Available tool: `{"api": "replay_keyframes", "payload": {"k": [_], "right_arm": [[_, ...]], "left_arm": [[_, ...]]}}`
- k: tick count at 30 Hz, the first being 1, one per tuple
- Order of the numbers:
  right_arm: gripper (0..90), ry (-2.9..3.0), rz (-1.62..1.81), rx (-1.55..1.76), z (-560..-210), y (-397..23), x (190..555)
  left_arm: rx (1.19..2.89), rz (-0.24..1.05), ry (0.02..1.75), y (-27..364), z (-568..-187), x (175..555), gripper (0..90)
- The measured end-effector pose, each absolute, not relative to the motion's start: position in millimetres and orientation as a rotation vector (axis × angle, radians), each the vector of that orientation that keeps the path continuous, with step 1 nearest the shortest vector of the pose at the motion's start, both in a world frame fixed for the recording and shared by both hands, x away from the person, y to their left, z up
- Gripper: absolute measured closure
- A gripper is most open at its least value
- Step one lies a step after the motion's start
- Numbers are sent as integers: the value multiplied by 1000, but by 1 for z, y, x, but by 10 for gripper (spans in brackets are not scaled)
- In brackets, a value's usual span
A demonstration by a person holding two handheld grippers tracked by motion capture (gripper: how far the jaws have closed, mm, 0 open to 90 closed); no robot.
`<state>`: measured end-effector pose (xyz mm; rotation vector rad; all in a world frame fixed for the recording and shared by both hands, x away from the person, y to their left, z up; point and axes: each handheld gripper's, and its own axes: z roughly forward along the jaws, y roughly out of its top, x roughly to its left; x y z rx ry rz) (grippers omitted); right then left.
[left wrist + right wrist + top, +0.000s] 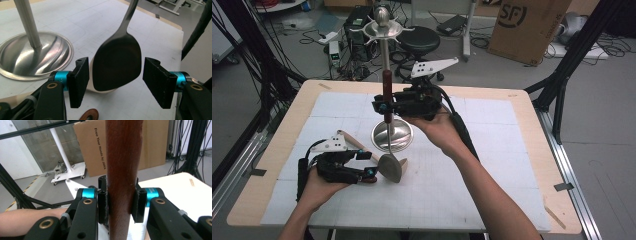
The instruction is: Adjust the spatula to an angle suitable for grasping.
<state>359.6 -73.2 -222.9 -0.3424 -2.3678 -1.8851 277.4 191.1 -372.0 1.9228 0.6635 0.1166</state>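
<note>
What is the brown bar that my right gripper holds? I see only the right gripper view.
Observer: It is the wooden handle of a spatula. In the high view its metal blade hangs down close to the table.
Operator: Where is the left gripper?
Observer: It stands open around that blade, with its pads apart from the blade on both sides.
Operator: Is anything close to the spatula?
Observer: Yes, a steel stand with hooks on top stands just behind it.
</note>
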Motion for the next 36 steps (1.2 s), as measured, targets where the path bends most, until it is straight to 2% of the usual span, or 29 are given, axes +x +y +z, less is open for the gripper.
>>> {"api": "replay_keyframes", "payload": {"k": [26, 36], "right_arm": [[726, -2421, -1908, -259, -184, -34, 395], [726, -2419, -1906, -280, -182, -21, 405]], "left_arm": [[1935, 153, 709, 200, -377, 279, 354], [1934, 156, 708, 201, -378, 278, 352]]}}
